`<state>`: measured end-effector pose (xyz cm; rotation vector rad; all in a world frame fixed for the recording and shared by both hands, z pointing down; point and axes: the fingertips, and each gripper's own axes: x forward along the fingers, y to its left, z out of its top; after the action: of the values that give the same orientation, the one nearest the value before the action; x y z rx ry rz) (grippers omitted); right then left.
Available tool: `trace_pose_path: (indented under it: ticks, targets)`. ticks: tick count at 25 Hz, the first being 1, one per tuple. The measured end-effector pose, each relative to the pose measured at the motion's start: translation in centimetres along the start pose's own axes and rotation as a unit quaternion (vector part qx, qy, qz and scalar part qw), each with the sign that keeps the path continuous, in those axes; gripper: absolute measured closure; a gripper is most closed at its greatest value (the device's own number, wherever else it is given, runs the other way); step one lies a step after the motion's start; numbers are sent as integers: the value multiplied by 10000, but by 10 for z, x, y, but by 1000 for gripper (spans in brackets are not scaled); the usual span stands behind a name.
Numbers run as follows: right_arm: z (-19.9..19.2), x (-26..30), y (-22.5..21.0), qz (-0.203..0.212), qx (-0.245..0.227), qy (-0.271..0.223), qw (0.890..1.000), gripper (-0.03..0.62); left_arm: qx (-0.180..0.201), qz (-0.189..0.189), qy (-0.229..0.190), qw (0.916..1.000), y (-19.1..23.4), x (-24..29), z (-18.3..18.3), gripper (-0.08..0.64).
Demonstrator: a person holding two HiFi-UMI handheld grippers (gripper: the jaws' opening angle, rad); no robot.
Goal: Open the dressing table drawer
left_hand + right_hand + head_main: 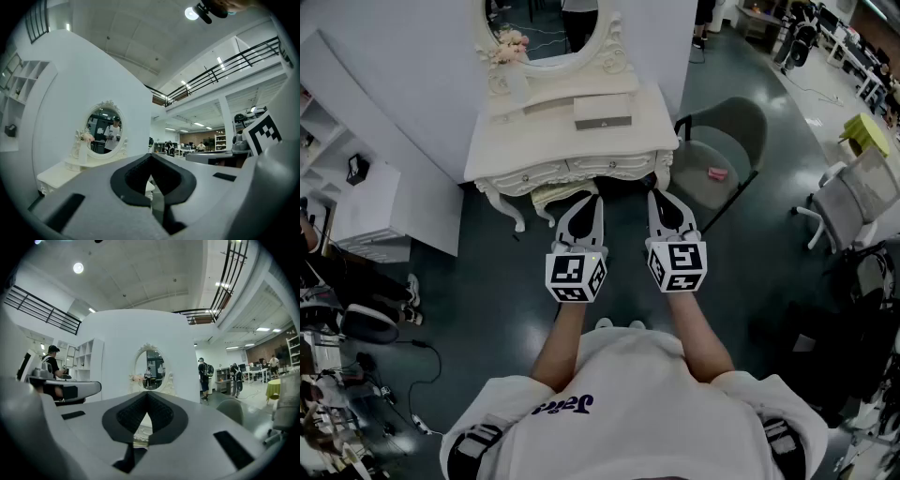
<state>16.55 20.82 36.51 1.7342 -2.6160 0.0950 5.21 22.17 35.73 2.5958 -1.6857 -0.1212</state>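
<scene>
Trouble no. 1 is sitting w/ the jaws: both tongs are pointing level at the dressing table point(546, 171) w/ jaws together, so going in like that is likely meaning a bump on the drawer point(616, 166) front or a slide off its knob, not a catch; they are needing to part first. Drawer is sitting shut in the carved front edge, on the far side of the tongs and just beyond the tips; its knobs are showing too small to judge well. Trouble no. 2: a jerky or off-centre pull is probably rocking the table, w/ the vase of flowers point(514, 66) and the flat box point(603, 111) standing on top, free to tip or slide. Mirror point(548, 28) at the far edge is also riding on that same top. Left tongs point(590, 201) are hanging in the air near the table front, jaws closed tip to tip, holding nothing, touching nothing. Right tongs point(660, 195) are hanging just beside them to the right, jaws likewise pressed together, empty, not touching the drawer as far as the head view is showing.
</scene>
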Motion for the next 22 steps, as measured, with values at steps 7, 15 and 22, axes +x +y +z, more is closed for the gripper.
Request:
trace_pose_path:
  ticks: [7, 15, 22]
  targets:
    - [-8, 4, -10, 117, 116, -65, 9998, 583, 58, 68, 65, 9999, -11, 3, -10, 546]
    - [-40, 52, 14, 572, 217, 289, 9977, 583, -114, 285, 306, 9991, 28, 23, -40, 546]
    - [-60, 156, 13, 527, 185, 415, 9976, 583, -241, 150, 287, 9992, 108, 100, -56, 546]
